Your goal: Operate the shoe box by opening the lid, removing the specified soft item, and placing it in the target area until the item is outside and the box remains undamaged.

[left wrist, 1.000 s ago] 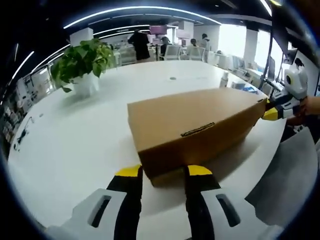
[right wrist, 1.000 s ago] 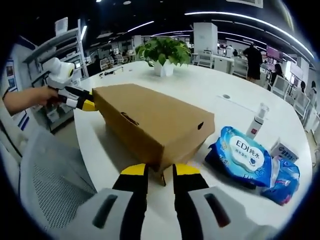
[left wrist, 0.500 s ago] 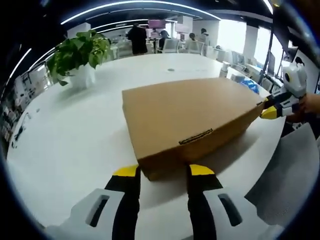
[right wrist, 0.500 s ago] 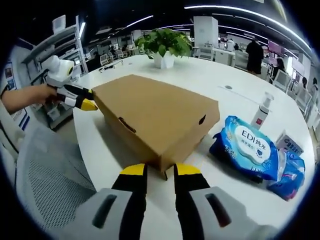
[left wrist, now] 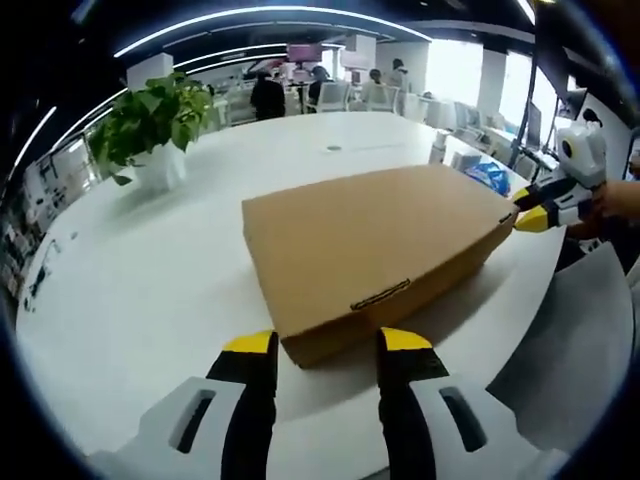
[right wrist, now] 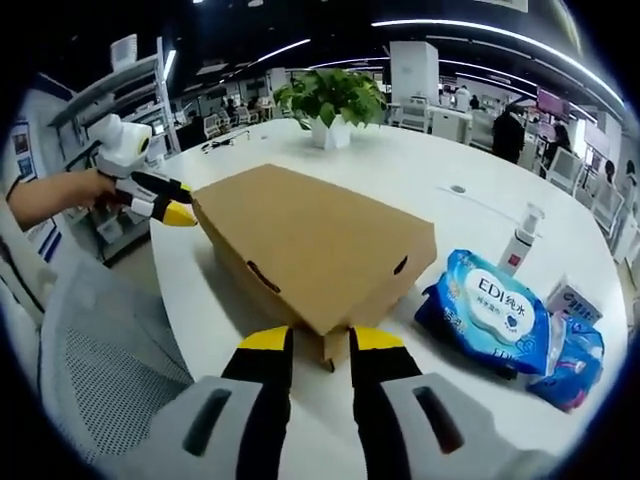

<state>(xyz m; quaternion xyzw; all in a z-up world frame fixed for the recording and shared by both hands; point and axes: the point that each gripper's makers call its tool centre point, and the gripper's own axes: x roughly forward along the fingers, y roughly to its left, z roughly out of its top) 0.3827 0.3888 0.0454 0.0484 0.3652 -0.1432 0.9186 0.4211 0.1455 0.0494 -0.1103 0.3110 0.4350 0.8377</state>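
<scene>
**Both grippers at the ends of the closed shoe box**

Left gripper view, from the left: a potted plant (left wrist: 150,125) stands well back on the white table (left wrist: 130,300). Centre stage, the brown shoe box (left wrist: 375,245) lies flat on the table, lid down. The left gripper (left wrist: 325,345) has its yellow-tipped jaws parted, one either side of the box's near end, with nothing clamped between them. Far right, the right gripper (left wrist: 528,208) meets the box's far corner, a hand behind it.

Over to the right gripper view: on the left, the left gripper (right wrist: 172,205) touches the box's far end. The box (right wrist: 310,245) fills the middle, and the right gripper's (right wrist: 320,342) jaws stand apart, straddling the near corner flap. To the right lie a blue wet-wipes pack (right wrist: 490,310) just beside the box, a spray bottle (right wrist: 518,243) behind it, and a small carton (right wrist: 570,300).
</scene>
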